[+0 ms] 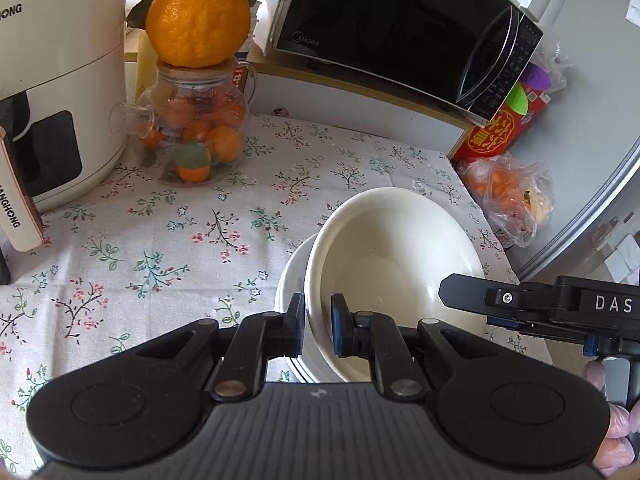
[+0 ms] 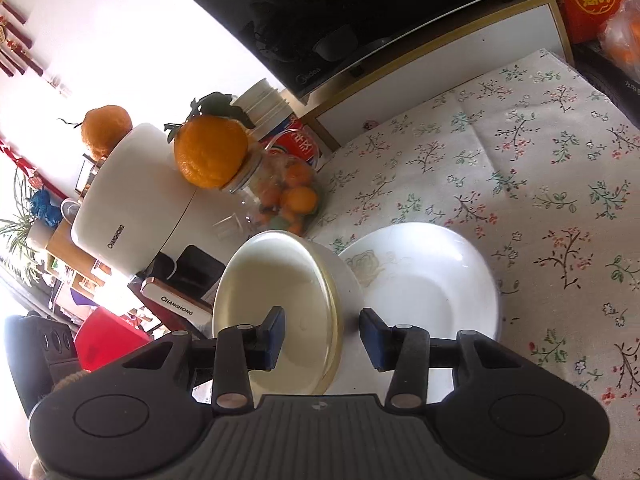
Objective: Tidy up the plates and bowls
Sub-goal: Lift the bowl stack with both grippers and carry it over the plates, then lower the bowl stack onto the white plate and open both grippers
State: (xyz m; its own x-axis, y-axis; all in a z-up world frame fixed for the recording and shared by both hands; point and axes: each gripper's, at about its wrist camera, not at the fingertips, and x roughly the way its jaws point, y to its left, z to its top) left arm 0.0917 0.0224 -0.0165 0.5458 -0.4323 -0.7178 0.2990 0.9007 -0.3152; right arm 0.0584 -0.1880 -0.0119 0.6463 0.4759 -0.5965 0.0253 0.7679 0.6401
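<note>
A cream bowl (image 1: 396, 264) is tilted over a white plate (image 1: 290, 292) on the floral tablecloth. My left gripper (image 1: 318, 326) is shut on the bowl's near rim, one pad inside and one outside. In the right wrist view the same bowl (image 2: 276, 304) stands tilted at the left edge of the white plate (image 2: 432, 284). My right gripper (image 2: 322, 338) is open, its fingers straddling the bowl's rim without pressing it. The right gripper also shows at the right edge of the left wrist view (image 1: 448, 292).
A white air fryer (image 1: 52, 92) stands at the back left. A glass teapot of small oranges (image 1: 196, 136) with a big orange on top is beside it. A black microwave (image 1: 400, 28) sits on a shelf behind. A bag of oranges (image 1: 512, 196) lies off the table's right edge.
</note>
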